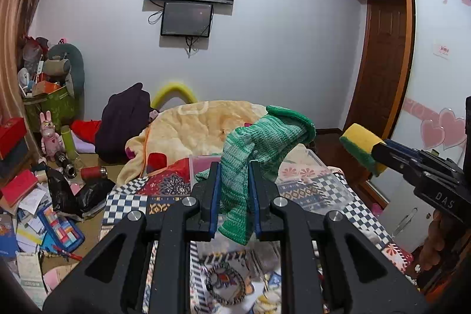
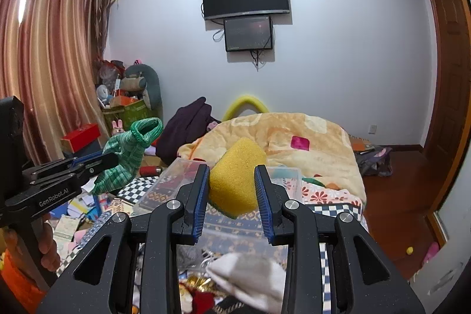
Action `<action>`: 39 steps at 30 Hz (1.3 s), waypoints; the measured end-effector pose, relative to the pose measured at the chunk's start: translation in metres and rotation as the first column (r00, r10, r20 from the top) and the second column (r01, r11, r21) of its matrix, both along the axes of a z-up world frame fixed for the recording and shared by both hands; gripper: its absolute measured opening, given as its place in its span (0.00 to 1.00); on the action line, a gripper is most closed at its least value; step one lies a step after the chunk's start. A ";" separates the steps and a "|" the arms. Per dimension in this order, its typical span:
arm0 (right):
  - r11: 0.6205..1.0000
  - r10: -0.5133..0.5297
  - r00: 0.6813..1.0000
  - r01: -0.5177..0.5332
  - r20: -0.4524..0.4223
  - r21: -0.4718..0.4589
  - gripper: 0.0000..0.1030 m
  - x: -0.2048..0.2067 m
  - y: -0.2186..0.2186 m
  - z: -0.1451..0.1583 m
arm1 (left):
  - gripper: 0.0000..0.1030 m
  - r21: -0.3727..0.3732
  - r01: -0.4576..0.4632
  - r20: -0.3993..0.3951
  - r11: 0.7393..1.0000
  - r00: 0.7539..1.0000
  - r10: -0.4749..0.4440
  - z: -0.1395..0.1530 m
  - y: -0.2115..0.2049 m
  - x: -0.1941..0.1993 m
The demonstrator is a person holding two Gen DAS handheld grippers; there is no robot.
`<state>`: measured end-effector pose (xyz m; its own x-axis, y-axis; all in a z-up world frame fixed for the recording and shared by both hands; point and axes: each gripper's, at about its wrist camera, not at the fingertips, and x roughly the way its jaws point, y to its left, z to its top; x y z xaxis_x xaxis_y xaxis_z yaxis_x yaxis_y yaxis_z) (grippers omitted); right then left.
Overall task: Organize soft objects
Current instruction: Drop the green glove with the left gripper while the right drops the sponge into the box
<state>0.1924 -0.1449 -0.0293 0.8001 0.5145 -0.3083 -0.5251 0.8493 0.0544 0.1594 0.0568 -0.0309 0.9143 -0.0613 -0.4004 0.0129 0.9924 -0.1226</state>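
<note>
— What do we see of the green knitted sock (image 1: 250, 149)?

— We see it raised above the bed, pinched at its middle, ribbed cuff open and tipped up, the toe end drooping below.

— And the sponge (image 2: 234, 181)?

— We see a yellow block with a green scouring face on its underside, squeezed at both sides, held aloft to the right of the sock, well apart from it.

Left gripper (image 1: 234, 196) raised, pointing slightly downward, jaws pinched close on a green sock (image 1: 259, 143). Right gripper (image 2: 232, 190) alongside at similar height, also tilted a little down, jaws clamped on a sponge (image 2: 235, 175). Each held by a hand low on its handle: left hand (image 2: 48, 249), right hand (image 1: 438, 240)
</note>
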 end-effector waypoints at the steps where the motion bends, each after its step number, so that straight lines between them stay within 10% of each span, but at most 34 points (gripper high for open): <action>1: 1.000 0.001 1.000 -0.001 -0.005 -0.005 0.28 0.004 0.002 -0.001 | 0.17 0.002 0.001 -0.008 1.000 1.000 -0.001 -0.001 0.001 0.007; 24: 0.966 0.024 0.936 -0.112 -0.351 -0.233 0.29 0.095 0.041 -0.063 | 0.18 0.056 0.079 -0.343 0.995 0.938 -0.056 -0.082 -0.025 0.119; 39: 0.973 0.031 0.976 -0.080 -0.217 -0.218 0.65 0.062 0.022 -0.032 | 0.57 0.034 0.072 -0.238 0.997 0.969 -0.062 -0.045 -0.018 0.083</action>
